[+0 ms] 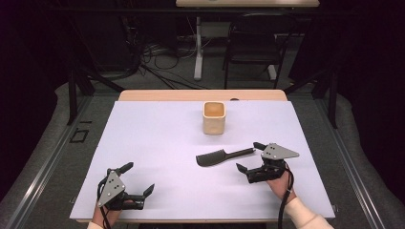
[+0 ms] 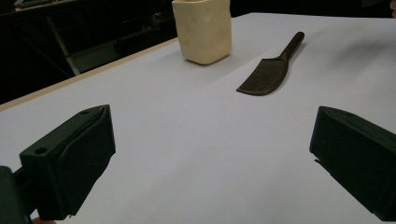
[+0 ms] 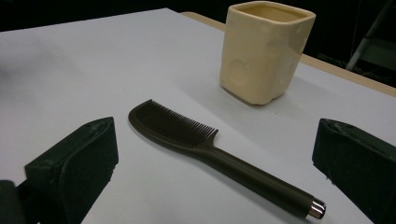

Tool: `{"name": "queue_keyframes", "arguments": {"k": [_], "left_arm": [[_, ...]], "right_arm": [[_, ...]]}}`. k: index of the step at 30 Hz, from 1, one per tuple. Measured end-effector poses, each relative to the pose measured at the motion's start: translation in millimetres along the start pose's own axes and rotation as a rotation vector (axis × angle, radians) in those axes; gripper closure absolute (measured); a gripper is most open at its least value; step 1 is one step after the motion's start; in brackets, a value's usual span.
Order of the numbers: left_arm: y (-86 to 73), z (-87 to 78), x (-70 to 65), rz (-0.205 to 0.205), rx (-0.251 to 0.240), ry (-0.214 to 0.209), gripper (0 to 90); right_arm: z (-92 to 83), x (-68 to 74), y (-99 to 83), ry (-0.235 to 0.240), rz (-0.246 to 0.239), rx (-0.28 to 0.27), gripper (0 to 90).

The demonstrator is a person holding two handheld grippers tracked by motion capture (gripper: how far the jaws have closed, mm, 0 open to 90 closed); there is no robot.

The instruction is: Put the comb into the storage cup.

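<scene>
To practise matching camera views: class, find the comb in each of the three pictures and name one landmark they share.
High view: comb right of centre, in front of the cup, handle towards the right gripper.
Left gripper view: comb upper right, right of the cup.
Right gripper view: comb centre, between the jaws, below the cup.
Shared landmark: the cup.

High view overhead, facing forward across desk (image 1: 157, 143); both gripper views low, close, sharing comb (image 3: 205, 149) before cup (image 3: 264, 51).
</scene>
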State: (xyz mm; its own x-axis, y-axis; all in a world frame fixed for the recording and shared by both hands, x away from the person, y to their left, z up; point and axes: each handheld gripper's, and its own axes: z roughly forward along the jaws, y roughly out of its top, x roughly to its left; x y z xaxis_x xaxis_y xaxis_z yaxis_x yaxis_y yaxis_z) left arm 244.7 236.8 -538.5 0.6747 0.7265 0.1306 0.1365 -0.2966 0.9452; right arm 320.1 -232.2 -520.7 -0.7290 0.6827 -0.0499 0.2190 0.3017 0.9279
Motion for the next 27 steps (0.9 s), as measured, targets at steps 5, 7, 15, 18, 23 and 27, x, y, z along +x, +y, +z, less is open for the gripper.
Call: {"name": "queue_keyframes", "arguments": {"k": [5,7,15,18,23,27], "left_arm": [[0.1,0.3,0.1,-0.004,-0.002,0.001,0.0],[0.1,0.7,0.0,-0.007,-0.003,0.000,0.0],[0.4,0.3,-0.1,-0.006,-0.005,-0.002,0.0],[0.5,0.2,-0.5,-0.004,-0.007,-0.004,0.0],[1.1,0.1,-1.4,-0.001,-0.006,-0.005,0.0],[1.2,-0.4,-1.1,0.000,-0.009,-0.005,0.0]], "right_arm": [[6.5,0.7,1.3,0.000,-0.012,0.003,0.0],[8.7,1.3,1.7,0.000,-0.016,0.007,0.0],[14.7,-4.9,7.5,0.021,0.017,0.005,0.0],[17.9,-9.4,8.7,0.015,0.032,0.016,0.0],[24.7,-14.1,11.3,0.017,0.045,0.042,0.0],[30.7,-19.1,14.3,0.008,0.047,0.061,0.0]]}}
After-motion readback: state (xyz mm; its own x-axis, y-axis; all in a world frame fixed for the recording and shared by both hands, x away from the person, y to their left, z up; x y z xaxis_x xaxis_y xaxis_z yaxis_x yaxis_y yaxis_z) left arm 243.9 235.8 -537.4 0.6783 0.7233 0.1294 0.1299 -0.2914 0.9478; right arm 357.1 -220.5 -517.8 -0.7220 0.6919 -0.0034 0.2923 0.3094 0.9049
